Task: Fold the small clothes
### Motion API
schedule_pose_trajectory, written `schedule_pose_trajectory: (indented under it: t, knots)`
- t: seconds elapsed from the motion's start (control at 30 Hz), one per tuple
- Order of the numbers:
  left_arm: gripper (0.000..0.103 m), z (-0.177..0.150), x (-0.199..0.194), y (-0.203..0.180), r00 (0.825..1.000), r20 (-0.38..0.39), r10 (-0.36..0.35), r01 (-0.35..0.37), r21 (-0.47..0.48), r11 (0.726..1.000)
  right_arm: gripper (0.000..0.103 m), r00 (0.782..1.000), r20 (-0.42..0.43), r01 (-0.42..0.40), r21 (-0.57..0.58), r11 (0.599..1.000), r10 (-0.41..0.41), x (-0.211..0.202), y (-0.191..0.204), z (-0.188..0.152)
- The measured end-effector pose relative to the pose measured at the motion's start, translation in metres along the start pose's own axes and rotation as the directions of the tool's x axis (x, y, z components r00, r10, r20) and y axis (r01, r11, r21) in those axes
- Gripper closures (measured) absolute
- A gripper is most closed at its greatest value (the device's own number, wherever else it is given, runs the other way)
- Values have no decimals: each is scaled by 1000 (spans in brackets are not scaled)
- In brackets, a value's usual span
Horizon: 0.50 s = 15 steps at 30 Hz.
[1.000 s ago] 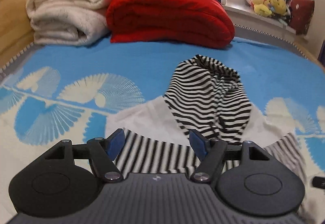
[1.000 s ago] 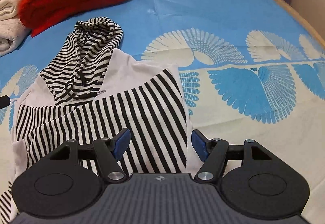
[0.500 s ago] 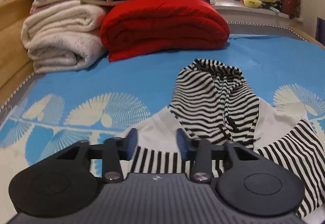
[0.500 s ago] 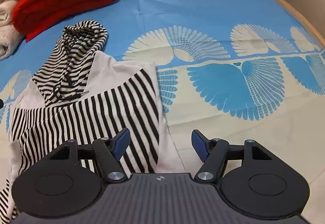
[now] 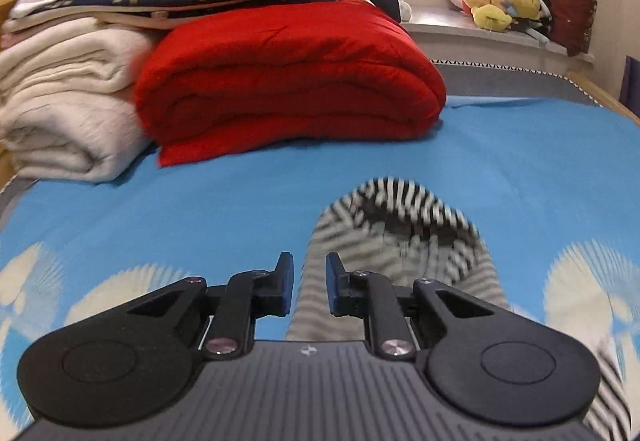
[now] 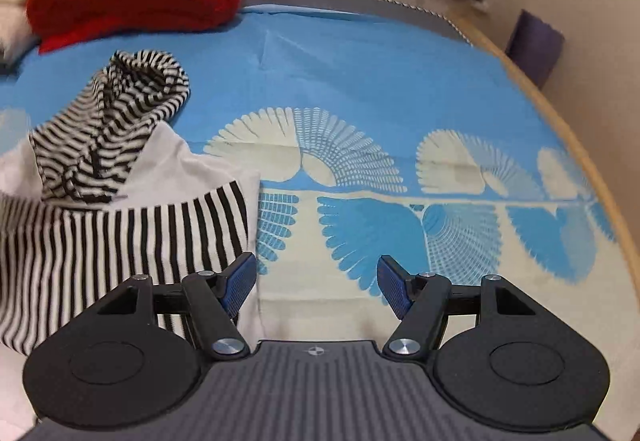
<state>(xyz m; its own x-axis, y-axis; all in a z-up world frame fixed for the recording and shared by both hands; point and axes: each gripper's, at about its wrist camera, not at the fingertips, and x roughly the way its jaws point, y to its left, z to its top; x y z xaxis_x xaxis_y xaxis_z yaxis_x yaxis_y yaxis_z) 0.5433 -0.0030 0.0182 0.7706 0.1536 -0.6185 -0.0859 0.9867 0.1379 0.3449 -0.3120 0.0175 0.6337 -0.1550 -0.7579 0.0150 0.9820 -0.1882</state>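
The striped hooded top (image 6: 120, 209) lies flat on the blue bedsheet (image 6: 360, 73), ahead and to the left of the right gripper (image 6: 316, 283), its striped hood (image 6: 116, 121) laid back over the white chest and at least one striped sleeve folded across the body. In the left wrist view the hood (image 5: 400, 233) shows blurred just beyond the left gripper (image 5: 308, 287), whose jaws have just been closing to a narrow gap; cloth is seen through that gap, but whether the pads pinch it I cannot tell. The right gripper's jaws stand wide with nothing between them, the left finger just over the garment's near right edge. As a judgement, the folding is partly done: the sleeve is in and the hood turned down, while the halving of the body is yet to come. Farther ahead a folded red quilt (image 5: 288, 81) and cream blankets (image 5: 64, 109) are stacked at the head of the bed.
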Motion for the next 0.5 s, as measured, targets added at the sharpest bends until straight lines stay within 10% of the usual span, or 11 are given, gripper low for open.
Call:
schedule_pose_trajectory:
  t: [0.27,0.4,0.5]
  knots:
    - [72,68,131,-21,987,-78,-137,125,-145,982,35,999,-38,-26,-60,998,24,13,17,-3]
    - [41,77,187,-32,981,-156,-115,87,-175,981,35,999,-50,-22,-75,997,18,18,21,-4]
    - [44,69,217,-36,968,-235,-86,48,-166,985,35,999,-47,-1,-108,994,-4,22,24,-5]
